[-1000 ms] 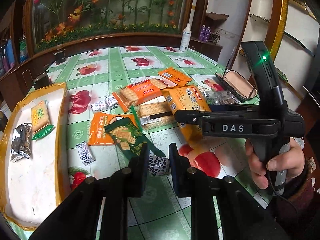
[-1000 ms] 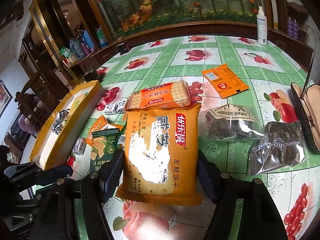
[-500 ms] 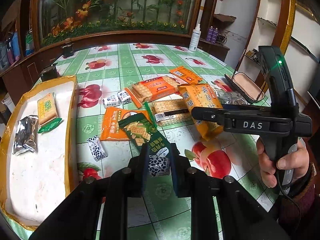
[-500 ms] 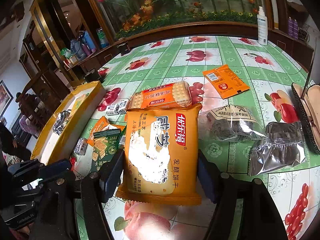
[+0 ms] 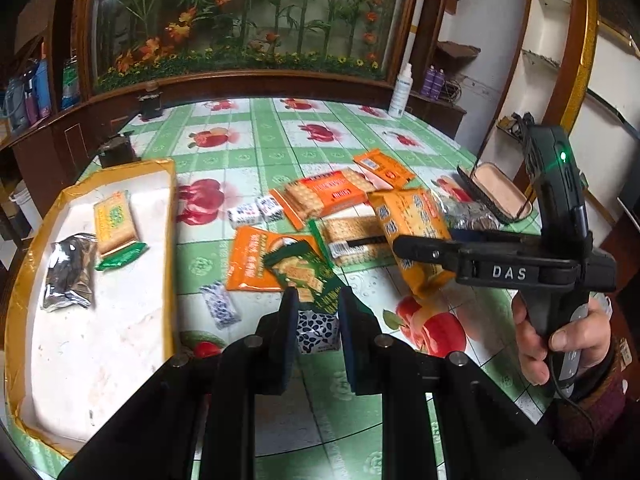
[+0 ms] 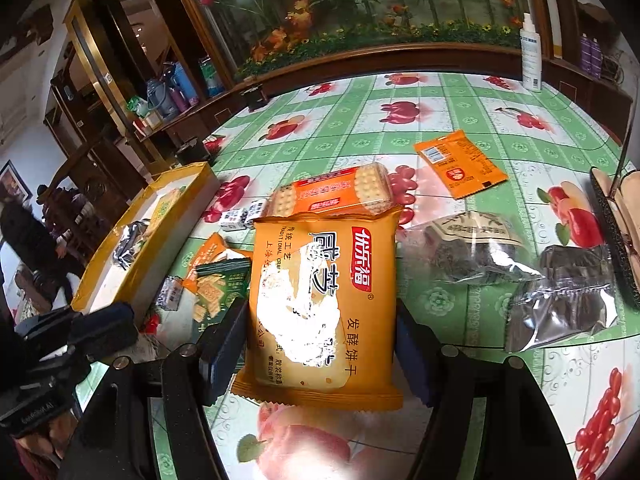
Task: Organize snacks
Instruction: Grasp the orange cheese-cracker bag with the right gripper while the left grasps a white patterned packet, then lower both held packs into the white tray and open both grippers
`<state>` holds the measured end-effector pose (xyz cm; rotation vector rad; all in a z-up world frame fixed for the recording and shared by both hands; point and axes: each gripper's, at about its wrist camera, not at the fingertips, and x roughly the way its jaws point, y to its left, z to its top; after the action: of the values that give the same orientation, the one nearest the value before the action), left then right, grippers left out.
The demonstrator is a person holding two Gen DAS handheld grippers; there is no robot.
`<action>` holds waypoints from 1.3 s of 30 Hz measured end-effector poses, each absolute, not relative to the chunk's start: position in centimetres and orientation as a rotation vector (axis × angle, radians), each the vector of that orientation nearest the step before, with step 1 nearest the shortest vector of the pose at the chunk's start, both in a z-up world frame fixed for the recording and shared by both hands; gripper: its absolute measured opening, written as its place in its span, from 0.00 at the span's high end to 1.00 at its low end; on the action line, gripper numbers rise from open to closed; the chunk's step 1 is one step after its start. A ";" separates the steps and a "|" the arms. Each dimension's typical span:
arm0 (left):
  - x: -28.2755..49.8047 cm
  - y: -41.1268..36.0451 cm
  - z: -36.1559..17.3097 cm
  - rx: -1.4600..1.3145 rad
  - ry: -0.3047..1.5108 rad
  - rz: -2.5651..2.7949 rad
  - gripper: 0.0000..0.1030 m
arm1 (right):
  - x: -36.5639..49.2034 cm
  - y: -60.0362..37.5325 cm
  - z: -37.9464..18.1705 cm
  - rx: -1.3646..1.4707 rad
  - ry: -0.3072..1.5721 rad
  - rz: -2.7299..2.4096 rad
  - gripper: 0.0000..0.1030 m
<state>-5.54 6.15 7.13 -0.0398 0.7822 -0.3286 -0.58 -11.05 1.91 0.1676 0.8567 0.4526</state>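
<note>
My right gripper grips the big glossy orange cracker bag by both edges, above the green fruit-print tablecloth. My left gripper pinches a small black-and-white patterned candy, carried slightly higher than a second ago.

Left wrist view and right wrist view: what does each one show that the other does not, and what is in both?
Only the left wrist view shows the small black-and-white packet between the left gripper fingers, and the person's hand. Only the right wrist view shows the dark foil packet and the whole front of the large orange cracker bag inside the right gripper. Both show the yellow tray, the green packet and the table.
</note>
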 end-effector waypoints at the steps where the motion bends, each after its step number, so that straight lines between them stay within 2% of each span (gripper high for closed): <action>1: -5.5 6.5 7.3 -0.046 0.780 -0.322 0.81 | -0.6 -10.7 2.1 0.176 0.853 0.460 0.29; 13: -6.1 14.3 8.8 -0.142 0.736 -0.188 0.81 | -2.5 -2.7 4.7 0.170 0.833 0.658 0.28; 23: -6.8 22.3 6.8 -0.256 0.751 -0.044 0.81 | -2.6 5.9 6.0 0.083 0.834 0.757 0.28; 32: -7.4 25.0 3.7 -0.270 0.784 0.010 0.81 | 0.0 13.2 4.5 0.056 0.910 0.769 0.28; 39: -7.5 25.3 3.4 -0.288 0.785 -0.012 0.81 | 0.6 16.5 1.9 -0.012 0.967 0.763 0.28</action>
<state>-7.53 25.31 3.40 -0.2884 0.7849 -0.0121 0.63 16.53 1.94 -0.0117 0.9673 0.7633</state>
